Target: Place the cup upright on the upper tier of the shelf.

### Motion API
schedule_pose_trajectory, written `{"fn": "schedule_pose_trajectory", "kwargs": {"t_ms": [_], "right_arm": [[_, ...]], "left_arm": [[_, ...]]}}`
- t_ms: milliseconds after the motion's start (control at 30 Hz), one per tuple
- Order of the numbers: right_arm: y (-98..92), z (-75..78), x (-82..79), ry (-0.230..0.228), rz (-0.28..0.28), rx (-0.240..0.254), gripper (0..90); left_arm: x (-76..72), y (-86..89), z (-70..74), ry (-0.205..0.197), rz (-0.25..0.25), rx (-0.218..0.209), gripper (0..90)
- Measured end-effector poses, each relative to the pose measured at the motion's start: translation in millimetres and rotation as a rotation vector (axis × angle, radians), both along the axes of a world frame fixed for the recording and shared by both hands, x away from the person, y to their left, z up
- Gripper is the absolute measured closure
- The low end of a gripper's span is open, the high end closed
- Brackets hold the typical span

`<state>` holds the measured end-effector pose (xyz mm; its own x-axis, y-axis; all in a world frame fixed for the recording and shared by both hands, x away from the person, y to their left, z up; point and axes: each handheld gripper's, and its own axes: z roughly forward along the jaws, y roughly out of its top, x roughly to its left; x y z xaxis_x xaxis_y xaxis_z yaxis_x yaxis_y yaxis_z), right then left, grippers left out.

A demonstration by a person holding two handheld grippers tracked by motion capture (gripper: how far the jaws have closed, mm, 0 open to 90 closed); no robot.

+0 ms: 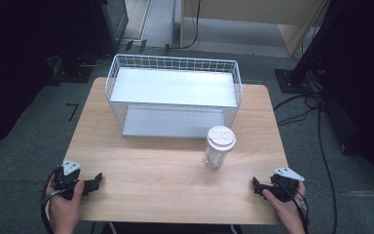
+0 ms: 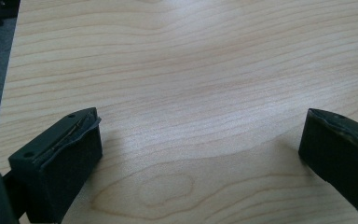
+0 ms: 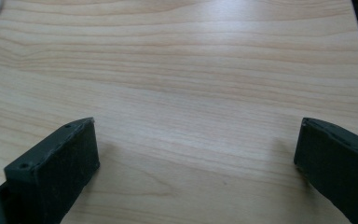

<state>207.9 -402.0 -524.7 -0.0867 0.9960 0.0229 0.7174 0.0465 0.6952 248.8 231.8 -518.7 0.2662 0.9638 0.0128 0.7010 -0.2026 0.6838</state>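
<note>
A clear plastic cup (image 1: 218, 148) with a white lid stands upright on the wooden table (image 1: 165, 170), right of centre, just in front of a white wire basket (image 1: 173, 95). My left gripper (image 1: 95, 183) rests near the table's front left corner, held in a hand, jaws wide apart over bare wood (image 2: 200, 130). My right gripper (image 1: 258, 186) lies near the front right corner, also in a hand, jaws wide apart with only wood between them (image 3: 196, 135). Both grippers sit well short of the cup.
The wire basket has a white upper shelf and a lower tray, and takes up the table's far half. Cables (image 1: 316, 126) run over the grey floor to the right. Dark stands and equipment flank the table at the far left and right.
</note>
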Motion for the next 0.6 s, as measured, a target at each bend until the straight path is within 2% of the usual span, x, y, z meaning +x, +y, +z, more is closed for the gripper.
{"fn": "schedule_pose_trajectory", "kwargs": {"t_ms": [167,367,600], "right_arm": [[11.4,0.5,1.3,-0.013,0.027,-0.022,0.0],[27.2,3.0,5.4,-0.029,0.062,0.016,0.0],[53.7,10.2,10.8,-0.048,0.131,0.020,0.0]], "left_arm": [[0.0,0.0,0.0,0.000,0.000,0.000,0.0],[0.0,0.0,0.0,0.000,0.000,0.000,0.0],[0.0,0.0,0.0,0.001,0.000,0.000,0.0]]}}
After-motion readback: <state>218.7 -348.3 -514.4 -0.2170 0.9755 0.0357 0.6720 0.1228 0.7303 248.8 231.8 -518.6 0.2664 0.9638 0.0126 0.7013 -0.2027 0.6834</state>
